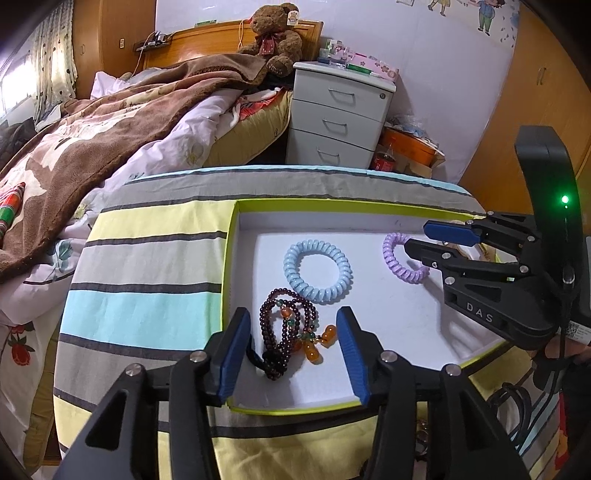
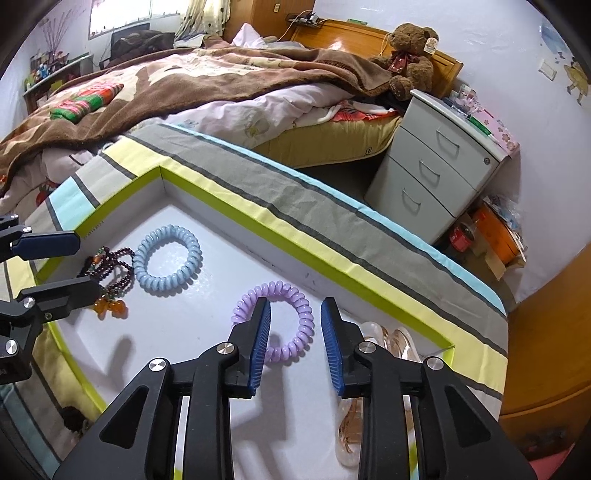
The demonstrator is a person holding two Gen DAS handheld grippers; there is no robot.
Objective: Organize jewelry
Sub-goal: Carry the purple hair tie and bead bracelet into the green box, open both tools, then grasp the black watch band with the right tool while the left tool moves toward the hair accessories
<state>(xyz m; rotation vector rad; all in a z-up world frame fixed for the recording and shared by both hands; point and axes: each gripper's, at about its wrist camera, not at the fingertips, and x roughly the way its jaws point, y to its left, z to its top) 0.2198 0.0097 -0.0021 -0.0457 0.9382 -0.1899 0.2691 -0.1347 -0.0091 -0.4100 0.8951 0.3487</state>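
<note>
Bedroom clutter fills the background: a bed under a brown fleece blanket (image 1: 122,122), a brown teddy bear (image 1: 275,35) by the wooden headboard, and a grey three-drawer nightstand (image 1: 340,114) against the white wall. Nearer, a striped cloth in yellow, grey and light blue (image 1: 147,266) covers the work surface, and on it sits a shallow white box with a lime-green rim (image 1: 231,258).

Inside the box lie several pieces. A light blue spiral hair tie (image 1: 317,271) rests flat near the middle. Just near of it and touching its edge lies a dark maroon beaded bracelet with amber gourd-shaped charms (image 1: 290,336). A lilac spiral hair tie (image 2: 275,326) lies to the right, apart from the blue one. At the far right of the box are clear peach-tinted hair clips (image 2: 388,338), partly hidden behind the tool.

The left gripper (image 1: 291,354) hangs over the near left part of the box, its blue-padded jaws spread wide on either side of the beaded bracelet without gripping it. The right gripper (image 2: 295,343) has its jaws wide apart too, one finger over the lilac tie's near left edge and the other beside its right edge; it holds nothing. Whether either pad touches the tie cannot be told.
</note>
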